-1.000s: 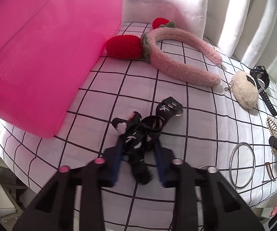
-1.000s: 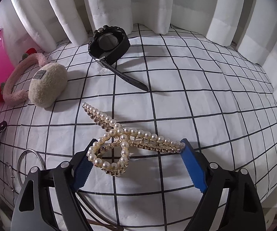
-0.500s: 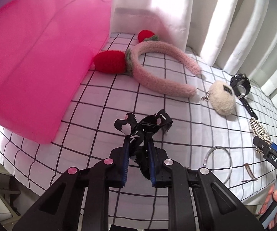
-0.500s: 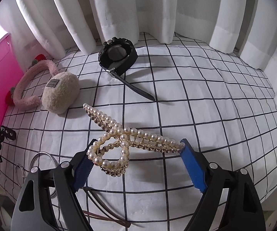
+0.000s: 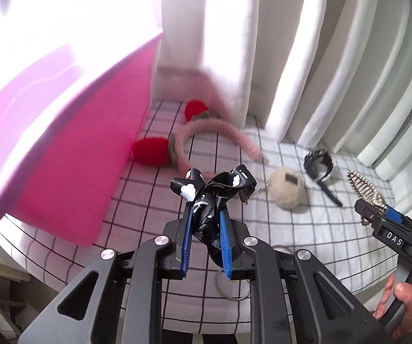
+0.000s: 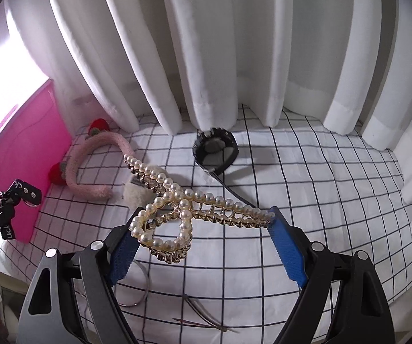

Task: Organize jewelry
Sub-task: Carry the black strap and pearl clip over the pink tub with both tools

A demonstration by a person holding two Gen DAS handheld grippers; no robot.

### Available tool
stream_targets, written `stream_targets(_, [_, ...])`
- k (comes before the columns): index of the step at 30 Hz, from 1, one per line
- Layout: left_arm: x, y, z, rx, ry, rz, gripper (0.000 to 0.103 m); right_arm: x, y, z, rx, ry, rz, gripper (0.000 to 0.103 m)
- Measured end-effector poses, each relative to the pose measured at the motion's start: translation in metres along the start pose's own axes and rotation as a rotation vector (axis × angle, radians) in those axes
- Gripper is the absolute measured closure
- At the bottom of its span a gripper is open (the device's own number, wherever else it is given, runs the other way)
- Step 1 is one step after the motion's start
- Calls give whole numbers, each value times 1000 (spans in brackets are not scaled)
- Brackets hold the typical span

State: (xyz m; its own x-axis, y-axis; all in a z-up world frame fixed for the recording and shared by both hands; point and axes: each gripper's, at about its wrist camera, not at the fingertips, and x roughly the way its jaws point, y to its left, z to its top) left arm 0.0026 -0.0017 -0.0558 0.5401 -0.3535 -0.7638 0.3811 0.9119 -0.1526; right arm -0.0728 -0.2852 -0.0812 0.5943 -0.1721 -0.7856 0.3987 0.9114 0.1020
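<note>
Left gripper [image 5: 206, 240]: you pinch the black ribbon [image 5: 213, 197] between near-closed pads, clear above the checked cloth [image 5: 306, 229].
Right gripper [image 6: 203, 246]: your wide-spread pads clamp the pearl hair clip [image 6: 194, 212] end to end, since it is long.
Why lifted: probably to carry both toward the pink box [image 5: 71, 154], far left.
Look: ribbon crumpled, white-printed; clip gold, pearl-lined.

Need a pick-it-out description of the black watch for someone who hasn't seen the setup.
Start at the white curtain hanging behind the grid-checked cloth. Just in front of its hem lies the black watch, a chunky round case with one strap trailing toward the camera. It is the only hard black piece resting there; its neighbours are fluffy or pearly.
</note>
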Motion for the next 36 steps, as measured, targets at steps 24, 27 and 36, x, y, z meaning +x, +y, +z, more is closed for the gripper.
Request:
stream_targets(24, [-82, 170, 84, -201, -217, 278, 86, -32, 290, 114, -357, -137, 462, 22])
stream_targets(27, [-65, 191, 88, -224, -184, 294, 86, -18, 324, 112, -399, -100, 481, 22])
stream_targets(36, [-26, 227, 89, -246, -103, 303, 86, 25, 381, 102, -458, 33, 448, 22])
